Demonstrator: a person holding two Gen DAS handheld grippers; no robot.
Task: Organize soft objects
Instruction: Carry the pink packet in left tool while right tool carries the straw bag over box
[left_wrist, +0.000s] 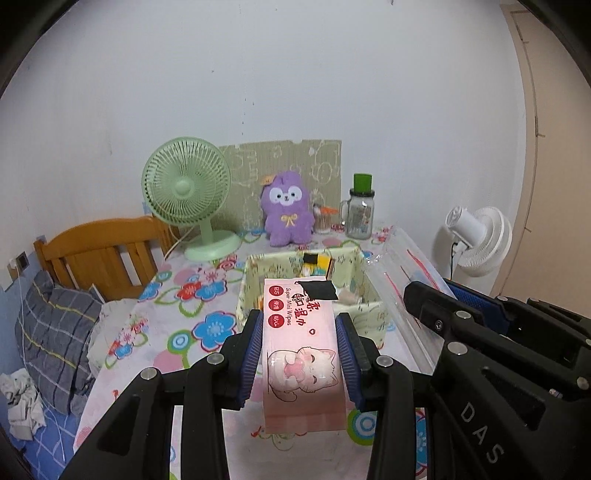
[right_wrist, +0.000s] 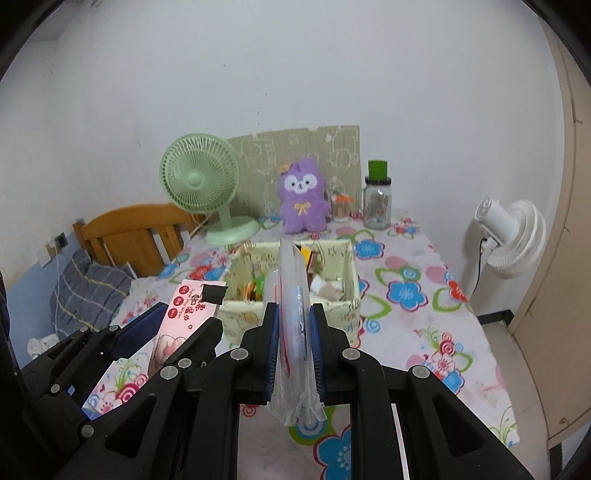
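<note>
Our left gripper (left_wrist: 300, 345) clamps the pink wipes pack (left_wrist: 301, 343); our right gripper (right_wrist: 294, 341) clamps a clear plastic bag (right_wrist: 293, 332) above the storage basket (right_wrist: 343, 310).

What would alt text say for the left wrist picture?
The left gripper holds a pink pack of wipes above a flowered table, near a fabric basket. Behind stand a green fan and a purple plush toy.

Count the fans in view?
2. A green desk fan stands at the table's far left, beside the purple plush. A white fan stands off the table's right edge. Nothing suggests others hidden.
</note>
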